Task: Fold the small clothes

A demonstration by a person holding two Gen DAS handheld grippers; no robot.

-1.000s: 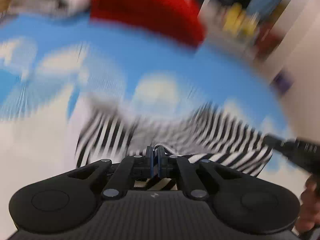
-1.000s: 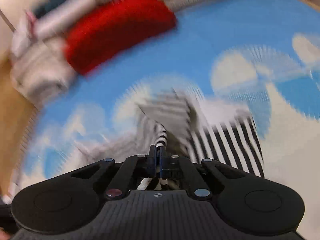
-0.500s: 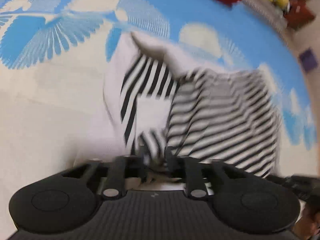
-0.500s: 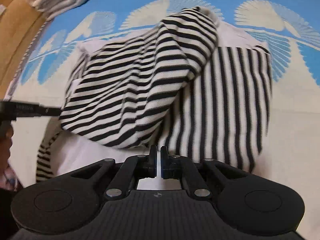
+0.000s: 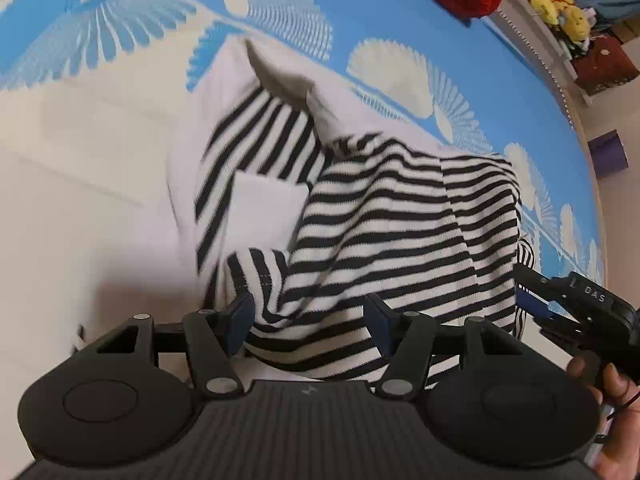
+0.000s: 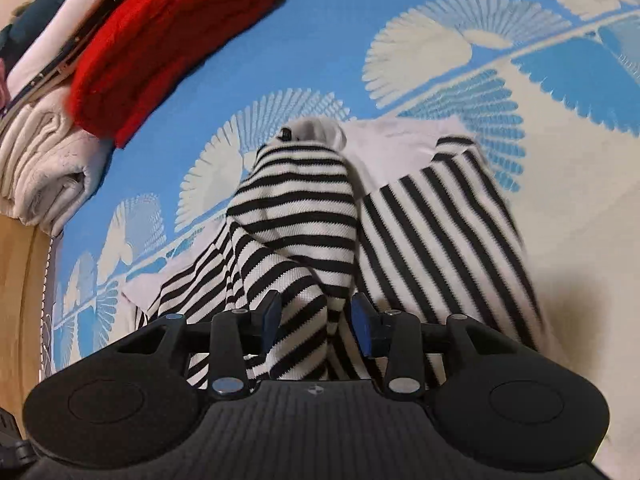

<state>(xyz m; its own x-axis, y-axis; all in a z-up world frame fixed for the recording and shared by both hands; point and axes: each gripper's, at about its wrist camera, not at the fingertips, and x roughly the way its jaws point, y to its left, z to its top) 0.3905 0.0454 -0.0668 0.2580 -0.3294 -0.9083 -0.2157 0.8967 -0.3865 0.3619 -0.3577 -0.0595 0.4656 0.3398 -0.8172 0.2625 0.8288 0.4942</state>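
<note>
The striped top (image 5: 392, 216) lies mid-frame on the blue bedspread (image 5: 360, 12), one side flopped loosely over the other. Left gripper (image 5: 308, 320) and right gripper (image 6: 316, 316) both gape wide, holding nothing. The fold looks half done; smoothing and further folds remain.

Two hand-held grippers hang low side by side, both with jaws spread apart and gripping nothing. The left gripper (image 5: 306, 322) is level, its blue-padded fingers (image 5: 239, 316) set wide, black linkages splayed to either side. The right gripper (image 6: 316, 322) is likewise level, its fingers (image 6: 362, 330) parted somewhat less widely. Seen from the left camera, the right gripper (image 5: 576, 308) reaches in from the near right, pointing left, its tips parted, held in the person's right hand (image 5: 612, 392), whose fingers curl around the handle.
</note>
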